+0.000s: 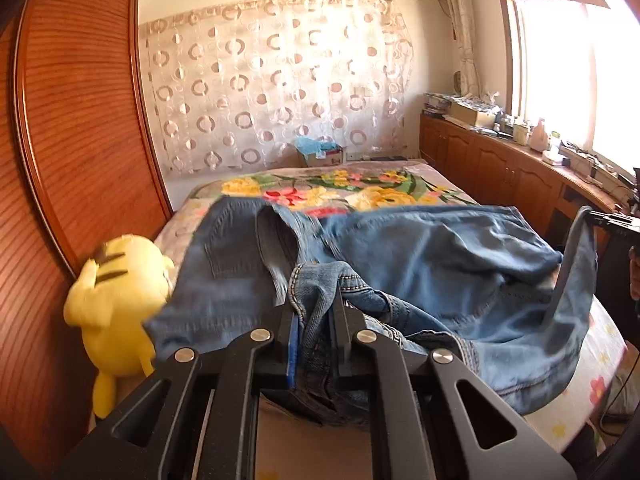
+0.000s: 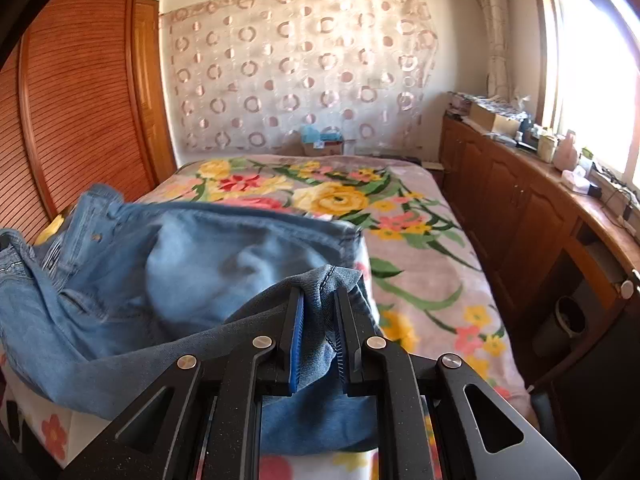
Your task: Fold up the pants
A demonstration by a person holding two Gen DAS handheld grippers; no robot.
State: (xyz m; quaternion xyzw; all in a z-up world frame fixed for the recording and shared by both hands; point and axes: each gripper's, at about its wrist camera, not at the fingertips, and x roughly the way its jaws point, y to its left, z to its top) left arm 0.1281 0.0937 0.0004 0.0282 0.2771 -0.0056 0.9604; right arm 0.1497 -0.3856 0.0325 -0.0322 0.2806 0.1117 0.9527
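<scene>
Jeans (image 1: 420,256) lie half-raised over the floral bed (image 2: 420,248), part doubled back. Left claw (image 1: 316,312) pinches a bunched, stitched edge; right claw (image 2: 320,312) pinches a hem. Likely both hold the same end to carry it over evenly. Yellow plush toy (image 1: 116,300) sits just beside, left.
</scene>
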